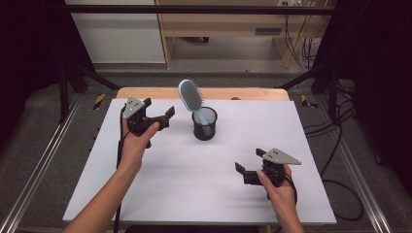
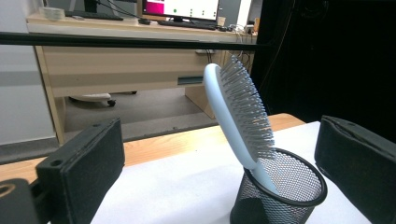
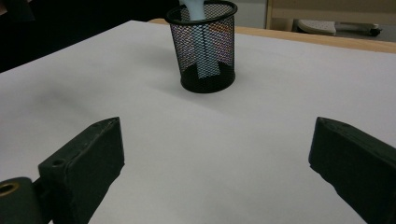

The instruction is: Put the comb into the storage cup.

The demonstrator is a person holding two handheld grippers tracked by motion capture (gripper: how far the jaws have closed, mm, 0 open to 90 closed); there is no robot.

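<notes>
A light blue hairbrush [image 1: 189, 95] stands handle-down in a black mesh cup [image 1: 204, 124] at the middle back of the white table sheet [image 1: 194, 165], leaning to the left. My left gripper [image 1: 158, 112] is open, held just left of the cup with nothing between its jaws. In the left gripper view the hairbrush [image 2: 240, 116] and mesh cup [image 2: 280, 196] sit close ahead between the wide jaws. My right gripper [image 1: 248, 165] is open near the front right, low over the sheet. The right gripper view shows the cup [image 3: 205, 44] farther ahead with the brush handle [image 3: 204, 60] inside.
A wooden table edge [image 1: 145, 92] runs behind the sheet. A black frame bar [image 1: 194, 9] crosses the back, and metal rails [image 1: 43, 160] flank the table. Cables [image 1: 335, 145] trail on the floor at the right. A desk with a monitor [image 2: 182, 8] stands beyond.
</notes>
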